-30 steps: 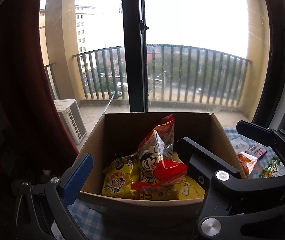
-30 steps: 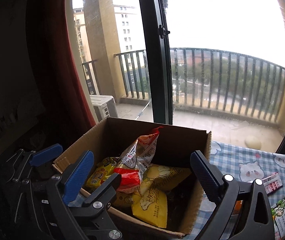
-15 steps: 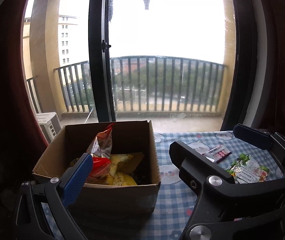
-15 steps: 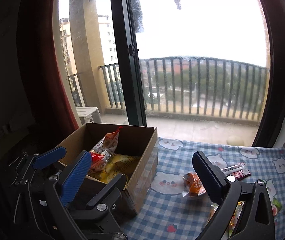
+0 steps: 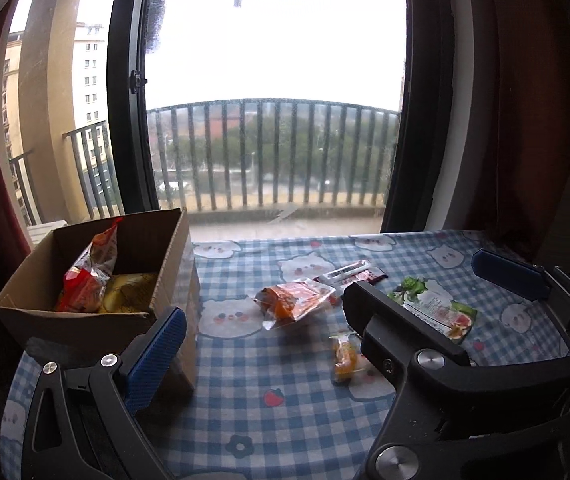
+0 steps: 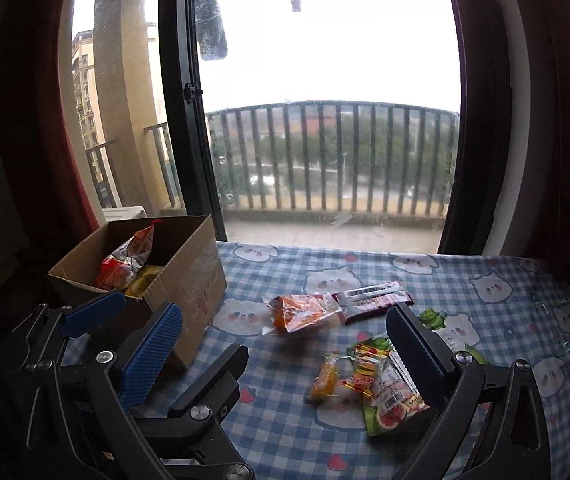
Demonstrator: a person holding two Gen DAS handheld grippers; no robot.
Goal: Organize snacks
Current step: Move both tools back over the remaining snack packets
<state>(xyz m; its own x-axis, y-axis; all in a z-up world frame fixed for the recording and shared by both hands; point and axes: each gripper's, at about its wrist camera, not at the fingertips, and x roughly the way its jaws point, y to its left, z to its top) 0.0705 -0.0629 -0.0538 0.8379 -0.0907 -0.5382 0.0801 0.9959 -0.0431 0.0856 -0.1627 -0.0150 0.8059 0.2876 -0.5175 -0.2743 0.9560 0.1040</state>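
Left wrist view: left gripper (image 5: 263, 328) wide open, empty, above checked desk (image 5: 245, 400). Cardboard box (image 5: 85, 320) at left, holding red and yellow snack bags (image 5: 89, 280). Orange packet (image 5: 295, 300), dark bar (image 5: 351, 272), green pouch (image 5: 437, 308) loose on cloth. Right wrist view: right gripper (image 6: 285, 344) likewise open, empty, over small candy (image 6: 327, 378).

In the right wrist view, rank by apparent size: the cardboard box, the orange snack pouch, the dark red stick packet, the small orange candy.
1. cardboard box
2. orange snack pouch
3. dark red stick packet, close to the pouch, unsure
4. small orange candy, though nearest the camera
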